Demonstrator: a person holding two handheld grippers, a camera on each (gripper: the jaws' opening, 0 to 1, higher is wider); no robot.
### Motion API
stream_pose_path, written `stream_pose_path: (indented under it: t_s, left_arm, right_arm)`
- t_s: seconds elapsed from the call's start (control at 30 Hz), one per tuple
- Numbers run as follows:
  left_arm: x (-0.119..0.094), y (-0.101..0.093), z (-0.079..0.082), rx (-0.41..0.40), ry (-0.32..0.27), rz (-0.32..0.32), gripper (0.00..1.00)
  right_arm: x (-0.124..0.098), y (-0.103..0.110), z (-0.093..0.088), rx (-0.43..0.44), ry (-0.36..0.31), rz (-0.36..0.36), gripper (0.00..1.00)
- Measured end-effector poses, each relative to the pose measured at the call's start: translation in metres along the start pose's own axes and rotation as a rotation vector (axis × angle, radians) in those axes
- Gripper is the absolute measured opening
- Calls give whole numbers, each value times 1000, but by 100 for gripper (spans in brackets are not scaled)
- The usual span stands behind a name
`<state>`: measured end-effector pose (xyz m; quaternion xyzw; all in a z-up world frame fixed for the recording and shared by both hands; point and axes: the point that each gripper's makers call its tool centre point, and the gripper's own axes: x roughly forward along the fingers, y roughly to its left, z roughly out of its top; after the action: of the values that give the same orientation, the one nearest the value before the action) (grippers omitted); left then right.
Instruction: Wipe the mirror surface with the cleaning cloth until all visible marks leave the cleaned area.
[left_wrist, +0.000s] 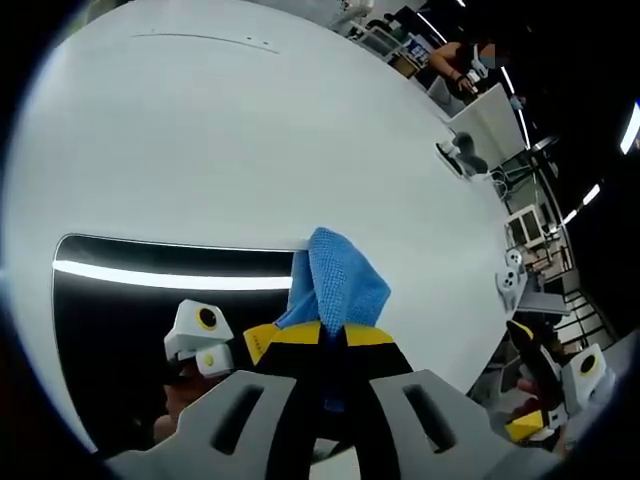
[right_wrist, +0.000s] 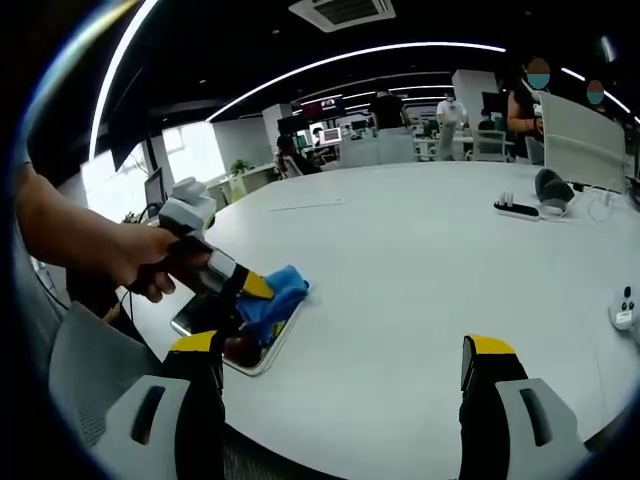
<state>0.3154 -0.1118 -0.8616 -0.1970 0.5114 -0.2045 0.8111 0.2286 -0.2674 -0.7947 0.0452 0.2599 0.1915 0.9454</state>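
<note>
The blue cleaning cloth (left_wrist: 337, 283) is pinched between the yellow-tipped jaws of my left gripper (left_wrist: 320, 336), which is shut on it. The cloth rests at the right end of the dark rectangular mirror (left_wrist: 140, 320), which lies flat on the white table (left_wrist: 250, 130) and reflects a ceiling light and the gripper. In the right gripper view a hand holds the left gripper (right_wrist: 252, 288) with the cloth (right_wrist: 278, 298) pressed on the mirror (right_wrist: 248, 362) near the table's left edge. My right gripper (right_wrist: 340, 350) hovers open over bare table, well to the right of the mirror; it also shows as the right gripper (left_wrist: 530, 385).
Headphones (right_wrist: 552, 186) and a power strip (right_wrist: 515, 209) lie at the far right of the table (right_wrist: 420, 260), beside a white partition (right_wrist: 590, 125). A small white controller (right_wrist: 625, 305) sits near the right edge. People and desks stand in the background.
</note>
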Motion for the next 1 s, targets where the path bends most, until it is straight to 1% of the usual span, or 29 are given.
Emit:
stream_pose_path:
  t_s: [0.23,0.3,0.47,0.6,1.0]
  left_arm:
    - [-10,13,0,0,1,10,3]
    - [-15,22,1,-9,-2,11,3]
    - [-23,35,3,-23,-5,13,3]
    - [-27,42,4,-45,-14,8,3]
    - [-40,63,6,-65,-14,-4,3]
  right_arm:
    - [1,0,-2,-5,7,5,99]
    - [1,0,-2,-5,7,5,99]
    - [1,1,-2,-8,12,6,99]
    - [1,0,-3,-7,13,1,99]
    - [0,0,-4,-7,23,-6,99]
